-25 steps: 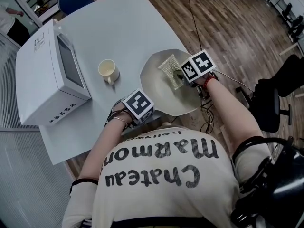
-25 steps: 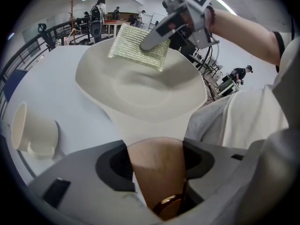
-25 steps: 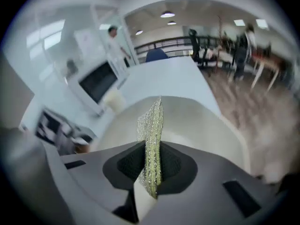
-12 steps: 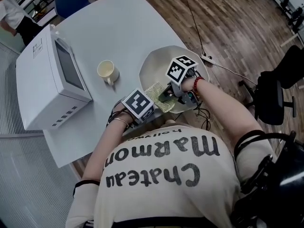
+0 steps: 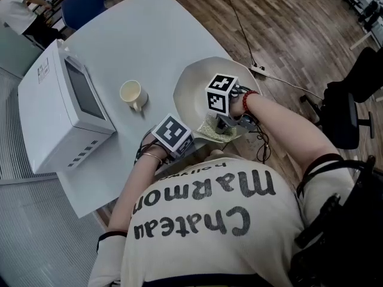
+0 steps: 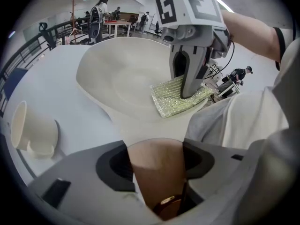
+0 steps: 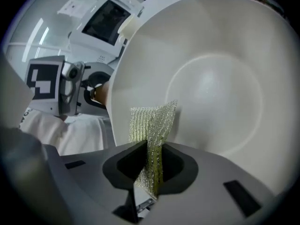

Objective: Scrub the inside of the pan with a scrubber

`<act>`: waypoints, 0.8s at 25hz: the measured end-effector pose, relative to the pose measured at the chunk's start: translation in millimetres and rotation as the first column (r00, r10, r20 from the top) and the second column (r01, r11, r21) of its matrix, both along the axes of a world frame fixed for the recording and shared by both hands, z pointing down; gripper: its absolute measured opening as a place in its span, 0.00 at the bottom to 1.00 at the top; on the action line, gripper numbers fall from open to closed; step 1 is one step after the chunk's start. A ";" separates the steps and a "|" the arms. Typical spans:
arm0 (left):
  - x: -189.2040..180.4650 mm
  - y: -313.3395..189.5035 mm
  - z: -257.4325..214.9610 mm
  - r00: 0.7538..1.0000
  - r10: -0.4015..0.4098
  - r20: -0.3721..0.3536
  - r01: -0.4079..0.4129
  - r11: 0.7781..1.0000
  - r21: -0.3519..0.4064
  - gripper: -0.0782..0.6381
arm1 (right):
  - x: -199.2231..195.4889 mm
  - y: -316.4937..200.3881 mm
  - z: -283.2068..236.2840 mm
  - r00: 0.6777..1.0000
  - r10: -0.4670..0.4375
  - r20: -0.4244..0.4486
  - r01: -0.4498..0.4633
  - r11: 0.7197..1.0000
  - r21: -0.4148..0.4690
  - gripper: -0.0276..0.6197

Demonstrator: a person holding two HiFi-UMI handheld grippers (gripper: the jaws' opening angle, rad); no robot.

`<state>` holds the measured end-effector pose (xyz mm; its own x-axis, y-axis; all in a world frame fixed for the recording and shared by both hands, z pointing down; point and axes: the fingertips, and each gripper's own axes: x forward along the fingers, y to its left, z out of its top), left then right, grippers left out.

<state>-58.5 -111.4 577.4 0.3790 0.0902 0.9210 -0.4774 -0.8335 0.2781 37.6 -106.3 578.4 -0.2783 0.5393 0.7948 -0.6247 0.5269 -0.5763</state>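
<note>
On the table's (image 5: 149,34) near edge, the pan (image 5: 194,85) has its brown handle (image 6: 155,172) buried under a marker cube from the head view. Only the left gripper view shows it, clamped tight in the left gripper (image 6: 157,156). The right gripper (image 7: 150,170) is pinching the green mesh scrubber (image 7: 152,123), whose lower end disappears between the jaws. The free end lies flat on the pan's inner wall, just below the near rim.

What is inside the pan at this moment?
Only the scrubber, clamped in the right gripper and lying on the inner wall of the pan near its rim. The surface under it is covered and cannot be seen.
</note>
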 end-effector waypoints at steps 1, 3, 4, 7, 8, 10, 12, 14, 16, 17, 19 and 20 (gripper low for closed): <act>-0.2 0.3 0.1 1.000 -0.002 -0.004 0.002 1.000 -0.003 0.45 | 7.2 -0.1 1.5 0.999 -0.039 -0.031 0.039 0.999 0.012 0.13; 1.5 0.8 -0.1 1.000 -0.006 -0.015 0.006 1.000 -0.009 0.45 | 23.9 -1.4 3.0 0.989 -0.114 -0.097 0.117 0.993 0.033 0.13; 2.4 0.8 -0.6 1.000 -0.009 -0.019 0.009 1.000 -0.010 0.45 | 33.0 -2.5 3.2 0.980 -0.152 -0.131 0.158 0.986 0.043 0.13; 0.0 -1.1 -1.5 1.000 -0.015 -0.015 0.015 1.000 -0.005 0.45 | 59.6 -8.6 3.3 0.936 -0.260 -0.237 0.282 0.957 0.065 0.13; -0.2 -1.3 -0.9 1.000 -0.016 -0.015 0.015 1.000 -0.006 0.45 | 69.1 -11.9 3.3 0.918 -0.286 -0.276 0.316 0.946 0.070 0.13; 0.4 -1.0 0.4 1.000 -0.017 -0.016 0.017 1.000 -0.012 0.45 | 88.2 -19.9 3.6 0.883 -0.316 -0.347 0.362 0.929 0.076 0.13; 0.7 -0.7 0.7 1.000 -0.018 -0.019 0.017 1.000 -0.017 0.45 | 102.0 -29.5 4.2 0.863 -0.316 -0.395 0.378 0.922 0.089 0.13; 0.5 -1.1 0.2 1.000 -0.016 -0.019 0.015 1.000 -0.018 0.45 | 111.7 -40.7 4.0 0.847 -0.309 -0.432 0.389 0.914 0.110 0.13; -0.5 -1.6 0.1 1.000 -0.015 -0.016 0.015 1.000 -0.016 0.45 | 121.1 -53.2 3.3 0.822 -0.315 -0.475 0.422 0.897 0.135 0.13; -1.1 -1.6 0.8 1.000 -0.015 -0.016 0.015 1.000 -0.016 0.45 | 125.5 -60.0 2.8 0.806 -0.323 -0.496 0.446 0.883 0.149 0.13; -1.9 -1.7 2.2 1.000 -0.016 -0.016 0.016 1.000 -0.016 0.45 | 134.6 -75.6 0.3 0.765 -0.349 -0.541 0.511 0.840 0.180 0.13; -2.0 -2.0 2.4 1.000 -0.016 -0.016 0.016 1.000 -0.015 0.45 | 139.5 -84.5 -1.8 0.741 -0.361 -0.566 0.547 0.813 0.198 0.13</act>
<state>-60.5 -113.4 579.9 0.3954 0.0972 0.9133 -0.4860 -0.8216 0.2979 177.1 -190.8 576.6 0.3981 0.1758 0.9003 -0.3989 0.9170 -0.0026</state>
